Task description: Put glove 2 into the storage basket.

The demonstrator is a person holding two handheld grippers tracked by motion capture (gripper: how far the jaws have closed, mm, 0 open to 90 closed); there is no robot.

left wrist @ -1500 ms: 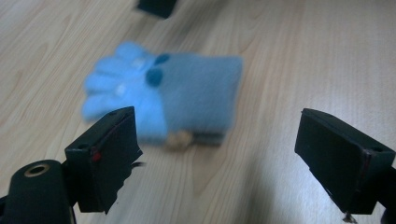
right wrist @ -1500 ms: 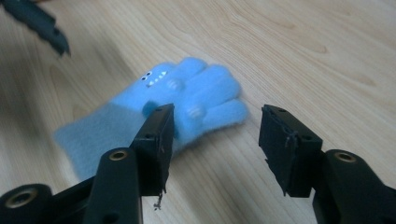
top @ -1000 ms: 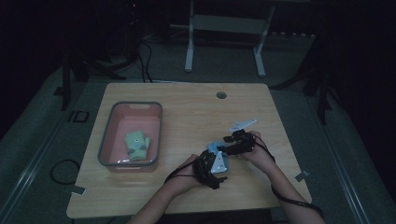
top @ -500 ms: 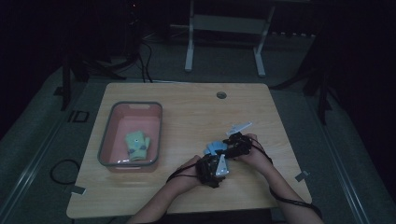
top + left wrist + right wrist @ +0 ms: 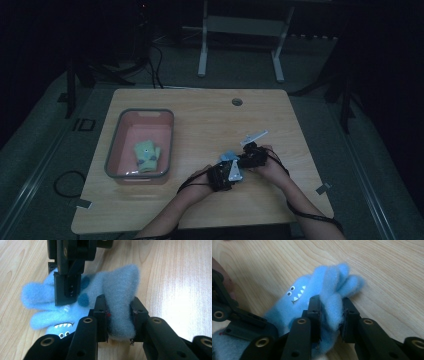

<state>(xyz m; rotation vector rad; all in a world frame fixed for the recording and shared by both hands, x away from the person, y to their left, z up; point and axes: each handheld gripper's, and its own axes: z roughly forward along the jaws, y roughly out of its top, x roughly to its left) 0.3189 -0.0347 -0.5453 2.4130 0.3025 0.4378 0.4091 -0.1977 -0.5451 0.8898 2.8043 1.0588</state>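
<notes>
Near the worktop's (image 5: pixel 200 115) five o'clock edge, both tongs, left (image 5: pixel 119 312) and right (image 5: pixel 330 312), have just closed, each pinching a fold of the blue fleece toy (image 5: pixel 82 302); it now looks ready to lift.

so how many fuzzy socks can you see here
2. A blue monster-face sock lies on the table near the front, pinched by both grippers. A green sock lies in the pink bin at the left. More could be hidden under it.
</notes>
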